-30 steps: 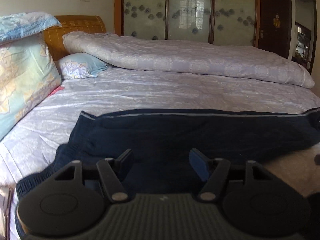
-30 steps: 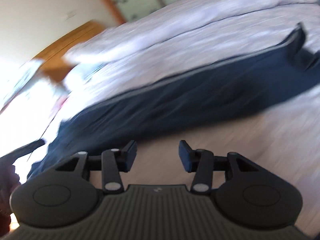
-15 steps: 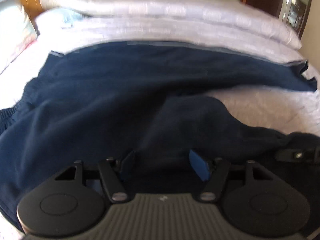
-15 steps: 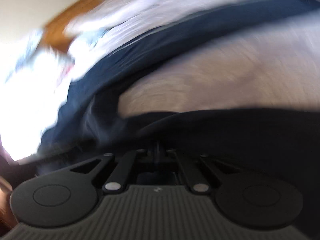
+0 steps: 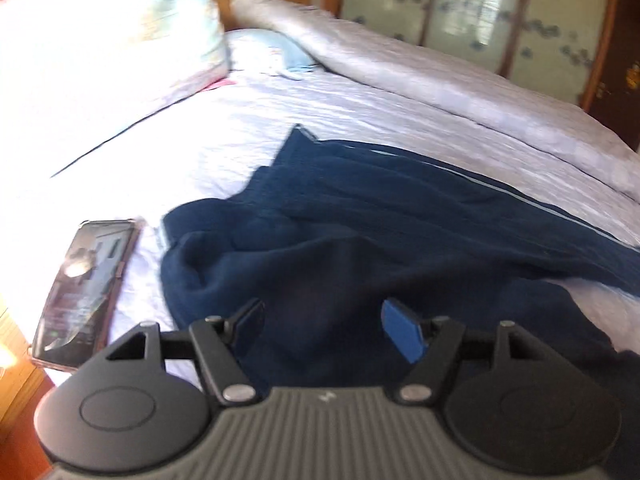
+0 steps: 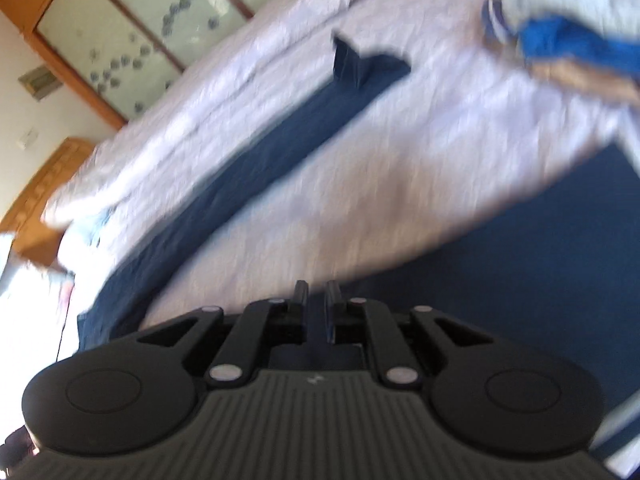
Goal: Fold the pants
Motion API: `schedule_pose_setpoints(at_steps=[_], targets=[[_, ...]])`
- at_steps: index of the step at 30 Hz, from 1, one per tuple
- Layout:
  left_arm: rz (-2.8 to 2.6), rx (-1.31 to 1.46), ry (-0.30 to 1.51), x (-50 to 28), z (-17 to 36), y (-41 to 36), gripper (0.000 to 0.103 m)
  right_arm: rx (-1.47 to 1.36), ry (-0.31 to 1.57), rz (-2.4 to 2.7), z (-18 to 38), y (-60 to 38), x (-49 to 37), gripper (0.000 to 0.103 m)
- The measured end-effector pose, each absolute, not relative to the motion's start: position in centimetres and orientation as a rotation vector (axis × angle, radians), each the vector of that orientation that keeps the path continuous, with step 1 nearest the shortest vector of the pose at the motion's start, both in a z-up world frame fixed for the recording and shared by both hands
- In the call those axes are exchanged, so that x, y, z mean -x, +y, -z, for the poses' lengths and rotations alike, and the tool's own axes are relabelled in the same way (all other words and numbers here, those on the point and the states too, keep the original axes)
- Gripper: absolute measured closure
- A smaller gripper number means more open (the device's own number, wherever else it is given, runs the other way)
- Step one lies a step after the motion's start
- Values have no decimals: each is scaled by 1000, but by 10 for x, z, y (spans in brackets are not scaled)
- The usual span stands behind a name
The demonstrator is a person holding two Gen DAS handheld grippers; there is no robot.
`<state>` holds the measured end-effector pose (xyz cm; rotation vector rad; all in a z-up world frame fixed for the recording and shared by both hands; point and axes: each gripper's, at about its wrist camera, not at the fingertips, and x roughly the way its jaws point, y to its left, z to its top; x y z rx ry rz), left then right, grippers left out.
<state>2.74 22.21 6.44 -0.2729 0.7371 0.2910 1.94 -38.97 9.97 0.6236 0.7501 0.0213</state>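
The pants (image 5: pixel 400 232) lay spread on the bed (image 5: pixel 248 132), filling the centre and lower right of the left wrist view, with one leg running off toward the right edge. In the right wrist view the far leg (image 6: pixel 280 140) stretched as a dark band from the lower left up to the upper centre of the frame, while a second mass of dark cloth filled the lower right.

The left gripper (image 5: pixel 322 320) hovered over the bunched waist end at lower centre, its jaws wide apart and holding nothing. The right gripper (image 6: pixel 316 300) had its jaws drawn nearly together with dark cloth between them, so it appeared to have pinched the near leg.

The step in hand seemed to be laying one leg over the other. To do it well, the left gripper would best close on the waist edge so both ends travel together, keeping the cloth taut and lining up the side seams. A phone (image 5: pixel 86 292) lay just beside the waist at lower left; dragging the cloth could nudge it off the bed.
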Motion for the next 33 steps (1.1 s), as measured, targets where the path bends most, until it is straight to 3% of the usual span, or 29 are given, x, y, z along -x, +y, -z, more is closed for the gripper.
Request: schedule_pose_setpoints(at_steps=[2, 4, 10, 13, 16, 19, 22, 24, 26, 28, 33], targets=[[-316, 296, 731, -37, -72, 237, 36, -628, 700, -23, -117, -394, -44, 81], [-346, 311, 721, -58, -84, 252, 32, -624, 655, -5, -135, -396, -77, 63], [-422, 422, 708, -171, -122, 299, 25, -770, 603, 2, -157, -398, -176, 55], [-527, 278, 684, -237, -118, 310, 5, -513, 623, 9, -163, -391, -211, 52], [-574, 144, 749, -297, -91, 326, 3, -240, 648, 66, -152, -383, -253, 37], [-566, 183, 884, -333, -51, 348, 4, -161, 690, 149, -128, -401, -294, 34], [-535, 272, 889, -335, -26, 358, 4, -198, 715, 164, -108, -426, -319, 29], [-504, 282, 878, -337, -22, 355, 12, -177, 732, 191, -102, -431, -329, 29], [-447, 279, 899, -345, -18, 347, 45, -145, 744, 227, -98, -435, -336, 28], [-423, 237, 911, -354, -17, 334, 60, -151, 762, 248, -92, -442, -342, 28], [-470, 110, 924, -362, -18, 312, 59, -197, 779, 238, -86, -448, -345, 28]])
